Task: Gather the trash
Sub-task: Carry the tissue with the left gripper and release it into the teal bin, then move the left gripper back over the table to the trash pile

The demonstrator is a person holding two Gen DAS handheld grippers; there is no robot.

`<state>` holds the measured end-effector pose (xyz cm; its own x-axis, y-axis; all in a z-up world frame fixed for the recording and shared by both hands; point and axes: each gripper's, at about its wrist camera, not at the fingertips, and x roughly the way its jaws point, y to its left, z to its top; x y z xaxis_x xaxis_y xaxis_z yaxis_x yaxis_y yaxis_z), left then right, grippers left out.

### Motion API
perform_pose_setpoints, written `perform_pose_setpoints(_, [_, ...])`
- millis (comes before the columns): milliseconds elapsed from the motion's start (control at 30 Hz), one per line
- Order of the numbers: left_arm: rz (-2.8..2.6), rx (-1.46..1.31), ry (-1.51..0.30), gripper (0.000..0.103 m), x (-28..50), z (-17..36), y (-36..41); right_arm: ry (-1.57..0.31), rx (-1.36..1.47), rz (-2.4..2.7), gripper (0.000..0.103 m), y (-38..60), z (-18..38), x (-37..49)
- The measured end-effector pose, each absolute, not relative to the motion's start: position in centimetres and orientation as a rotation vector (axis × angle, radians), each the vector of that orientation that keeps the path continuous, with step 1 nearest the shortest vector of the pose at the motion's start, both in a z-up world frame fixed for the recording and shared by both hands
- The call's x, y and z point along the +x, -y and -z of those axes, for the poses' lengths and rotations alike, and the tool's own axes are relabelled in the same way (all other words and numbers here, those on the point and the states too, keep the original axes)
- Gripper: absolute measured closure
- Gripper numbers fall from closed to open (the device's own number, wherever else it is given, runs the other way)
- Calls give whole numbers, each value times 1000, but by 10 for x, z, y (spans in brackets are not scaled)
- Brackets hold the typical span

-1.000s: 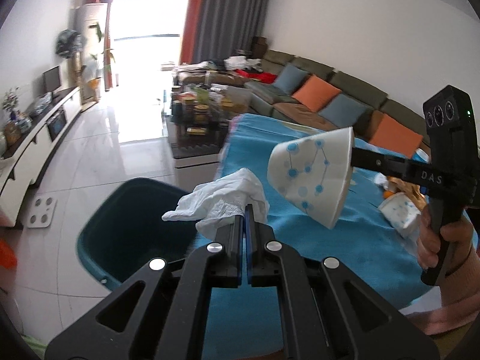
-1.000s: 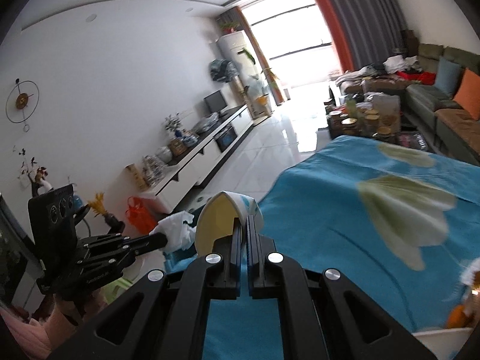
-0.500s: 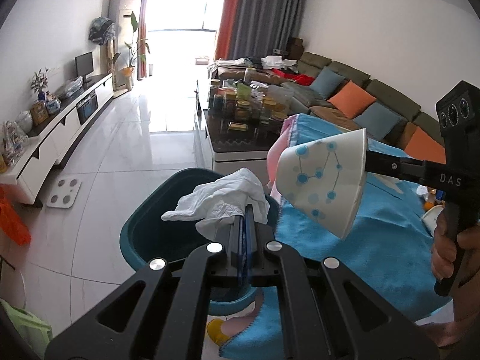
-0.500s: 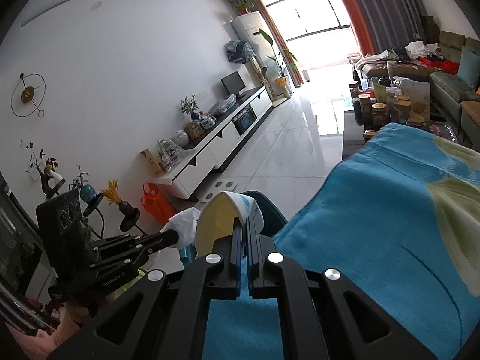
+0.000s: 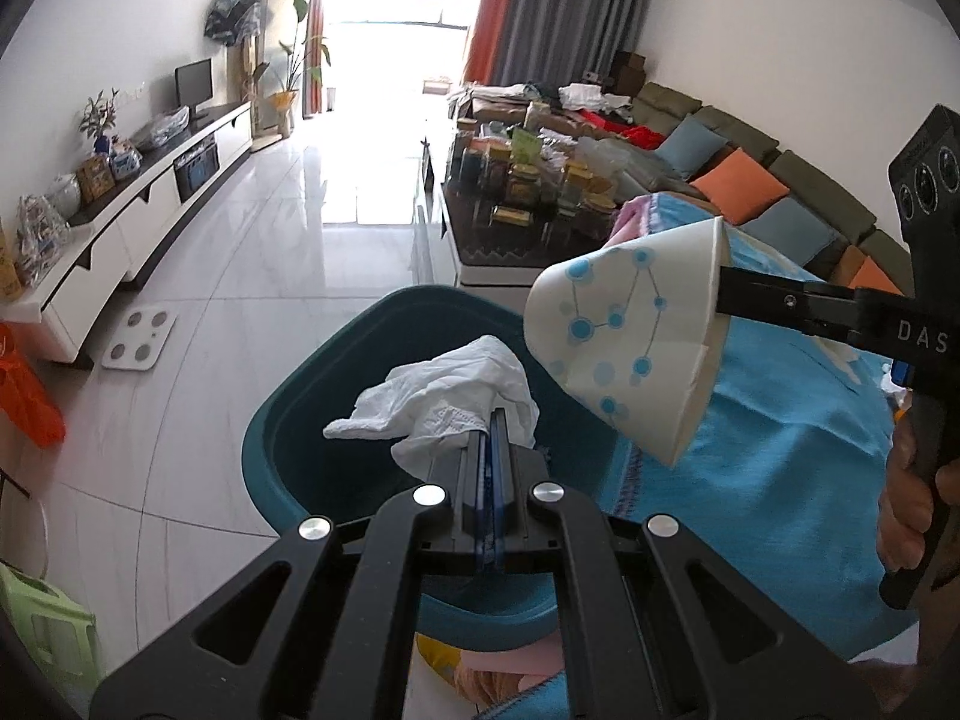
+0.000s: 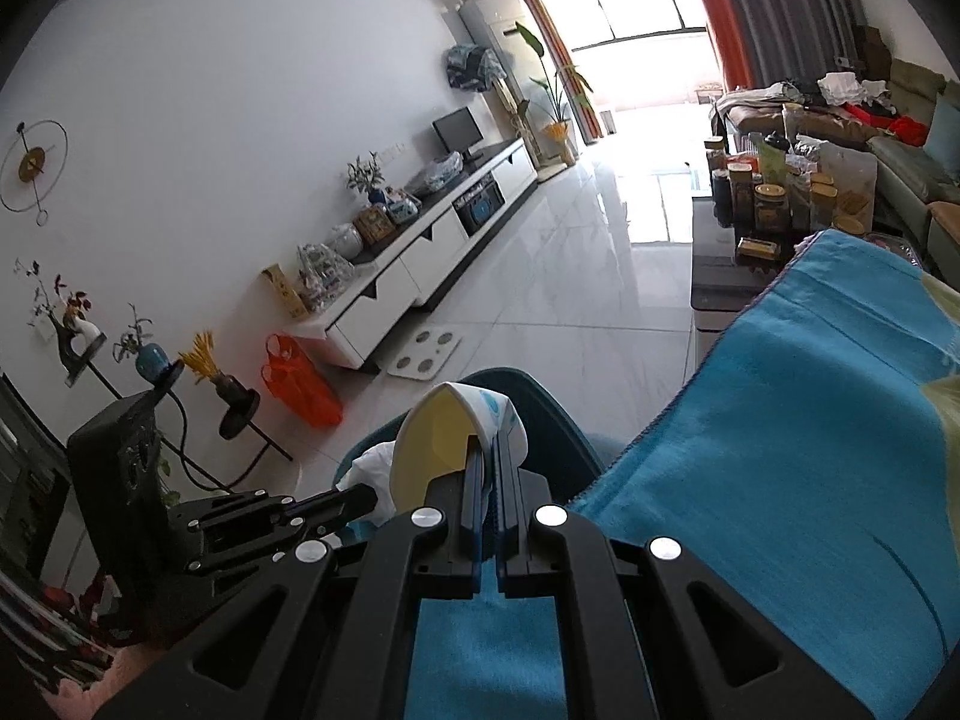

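Note:
My left gripper (image 5: pixel 492 420) is shut on a crumpled white tissue (image 5: pixel 444 399) and holds it over the teal trash bin (image 5: pixel 282 450). My right gripper (image 6: pixel 493 441) is shut on the rim of a white paper cup with blue dots (image 5: pixel 630 339), held on its side above the bin's right edge. In the right wrist view the cup (image 6: pixel 444 438) shows its yellowish inside, with the tissue (image 6: pixel 375 468) and the left gripper (image 6: pixel 360 498) to its left, over the bin (image 6: pixel 552 420).
The bin stands on the white tile floor beside the table with a blue cloth (image 6: pixel 810 420). A low table of jars (image 5: pixel 528 192), a white TV cabinet (image 5: pixel 150 210), a bathroom scale (image 5: pixel 139 339) and an orange bag (image 5: pixel 27 396) stand around.
Both grippers have moved left, off the blue cloth, and now hang over the teal bin. Each still holds its item.

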<state>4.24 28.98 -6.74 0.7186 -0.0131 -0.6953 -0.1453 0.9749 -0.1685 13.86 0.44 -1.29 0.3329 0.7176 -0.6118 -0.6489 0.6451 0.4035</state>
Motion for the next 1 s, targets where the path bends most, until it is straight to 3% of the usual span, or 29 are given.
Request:
perform_pose_setpoints(433, [-101,-271,-822,99,71,95,-302,-960,62,-868,94,-33,38,154])
perform_pose_setpoints(600, [-115,-302,-814,83,74,102,-305,-959,74,-875,90,-27,36,152])
perform_pose_setpoints(733, [-120,-302,-790,78,70,96,-298,-938,86,-876,88,-12,31,148])
perform_pose_setpoints(833, [-105,-272,-745,72,61,85,-288,-911,95,-879,77,4,24,141])
perform_pose_setpoints(900, [-85,-239,-705,64,54,74,-274,-881,91,-879,77,17,17,134])
perform_pose_setpoints(1000, [-26,-193,-658,60,46,59,-249,-826,75,-876,73,39,4,121])
